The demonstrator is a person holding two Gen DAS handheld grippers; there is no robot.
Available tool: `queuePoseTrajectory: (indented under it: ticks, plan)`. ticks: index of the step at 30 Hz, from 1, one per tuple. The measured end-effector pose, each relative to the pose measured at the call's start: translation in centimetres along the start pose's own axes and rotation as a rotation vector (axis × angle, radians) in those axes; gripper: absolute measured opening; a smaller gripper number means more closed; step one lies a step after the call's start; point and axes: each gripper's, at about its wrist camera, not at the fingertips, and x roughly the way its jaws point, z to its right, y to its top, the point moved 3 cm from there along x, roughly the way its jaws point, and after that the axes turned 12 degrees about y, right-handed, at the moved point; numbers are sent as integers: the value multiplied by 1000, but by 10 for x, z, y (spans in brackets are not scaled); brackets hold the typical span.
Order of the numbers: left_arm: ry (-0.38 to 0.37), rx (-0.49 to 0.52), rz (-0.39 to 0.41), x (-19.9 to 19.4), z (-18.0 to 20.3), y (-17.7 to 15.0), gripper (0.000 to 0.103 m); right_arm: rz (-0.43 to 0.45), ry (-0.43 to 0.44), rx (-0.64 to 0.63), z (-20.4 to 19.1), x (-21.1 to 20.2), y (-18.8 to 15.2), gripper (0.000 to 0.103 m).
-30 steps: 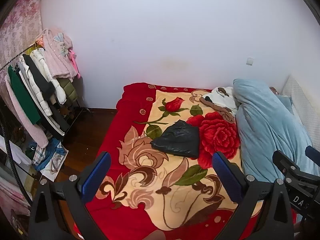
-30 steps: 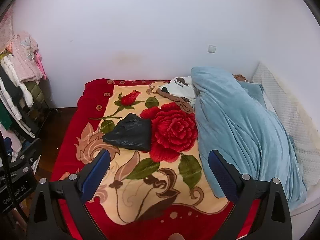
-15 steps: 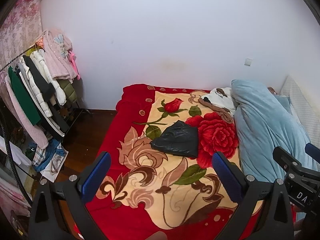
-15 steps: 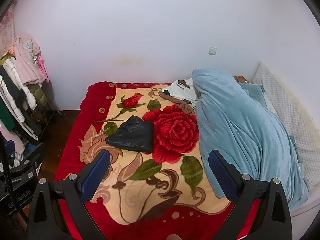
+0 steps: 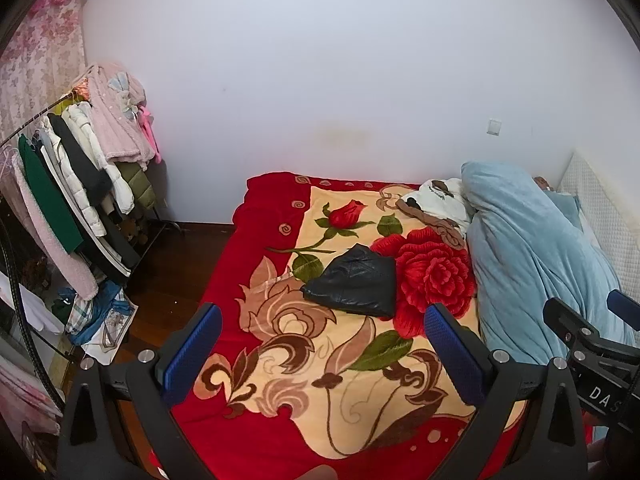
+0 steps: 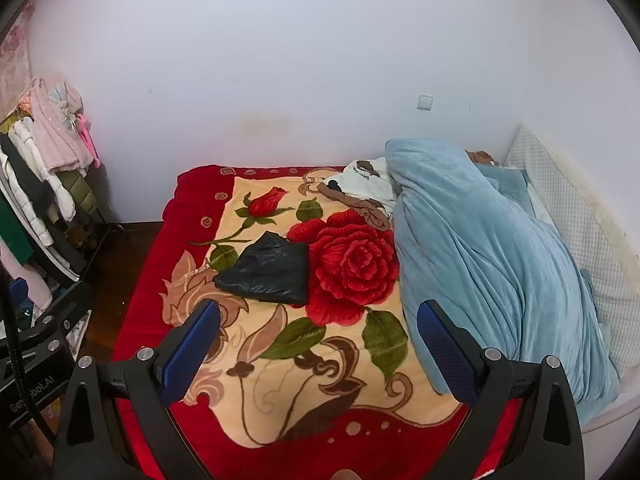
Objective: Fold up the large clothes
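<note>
White wall backs our bed's rose-patterned blanket (image 5: 304, 364), where the folded black garment (image 5: 354, 282) lies mid-bed, its shape hard to read. Our left gripper (image 5: 320, 350) and right gripper (image 6: 318, 344) hover with jaws spread, empty. A blue duvet (image 6: 480, 264) hides the bed's right side.

So the count: one bed with one red rose blanket (image 5: 280, 360), one black folded garment (image 5: 354, 282) near its middle, one blue duvet (image 6: 480, 260) along the right edge, and one white garment (image 6: 368, 182) at the far edge. Also one clothes rack (image 5: 80, 184), one wall switch (image 6: 424, 101), and two grippers, left (image 5: 320, 350) and right (image 6: 320, 344), both spread wide.
</note>
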Motion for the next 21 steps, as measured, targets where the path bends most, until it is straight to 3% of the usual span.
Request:
queuePoseTrajectory:
  ticks: [21]
  plan:
    - [4,-21,-8,-10,-12,3,103,4,4,8,-9,-19,-6,100]
